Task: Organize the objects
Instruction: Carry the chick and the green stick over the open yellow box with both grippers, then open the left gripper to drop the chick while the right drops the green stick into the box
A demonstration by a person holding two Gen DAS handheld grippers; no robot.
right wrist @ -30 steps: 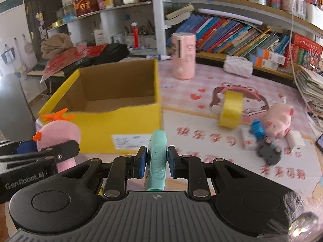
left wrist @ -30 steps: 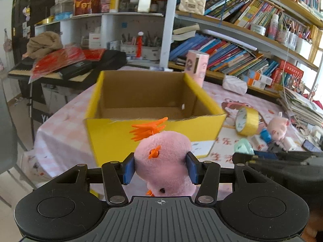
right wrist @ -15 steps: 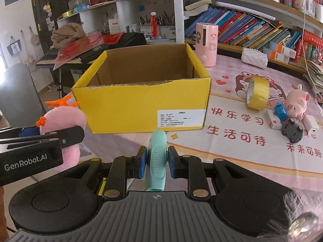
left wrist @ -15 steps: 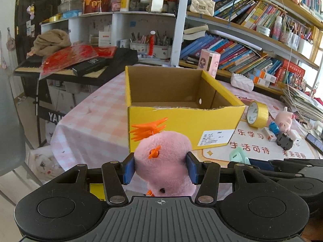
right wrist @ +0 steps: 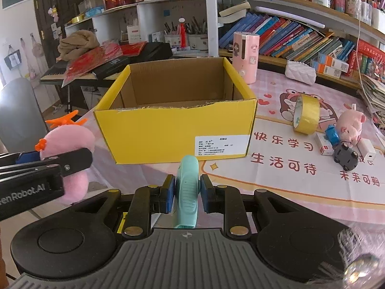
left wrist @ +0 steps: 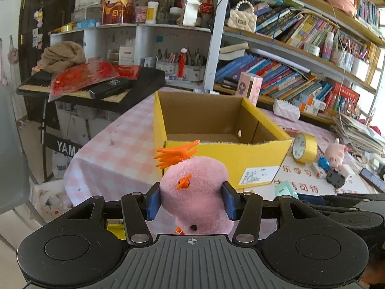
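Note:
My left gripper (left wrist: 191,203) is shut on a pink plush toy (left wrist: 195,192) with orange tufts, held in the air in front of the near wall of a yellow cardboard box (left wrist: 223,159). The box is open-topped and looks empty. My right gripper (right wrist: 185,193) is shut on a mint-green plastic object (right wrist: 187,192), also short of the box (right wrist: 175,137). In the right wrist view the left gripper with the pink plush toy (right wrist: 69,142) shows at the left edge. The mint-green object (left wrist: 285,189) peeks in at the right of the left wrist view.
On the pink tablecloth right of the box lie a roll of yellow tape (right wrist: 306,114), a pink pig plush (right wrist: 351,127), a small dark toy car (right wrist: 346,156) and small white boxes. A pink cylinder (right wrist: 245,56) stands behind the box. Bookshelves and a keyboard (left wrist: 96,89) fill the background.
Both grippers have drawn back from the box, which now looks smaller and farther off. Each keeps hold of its object.

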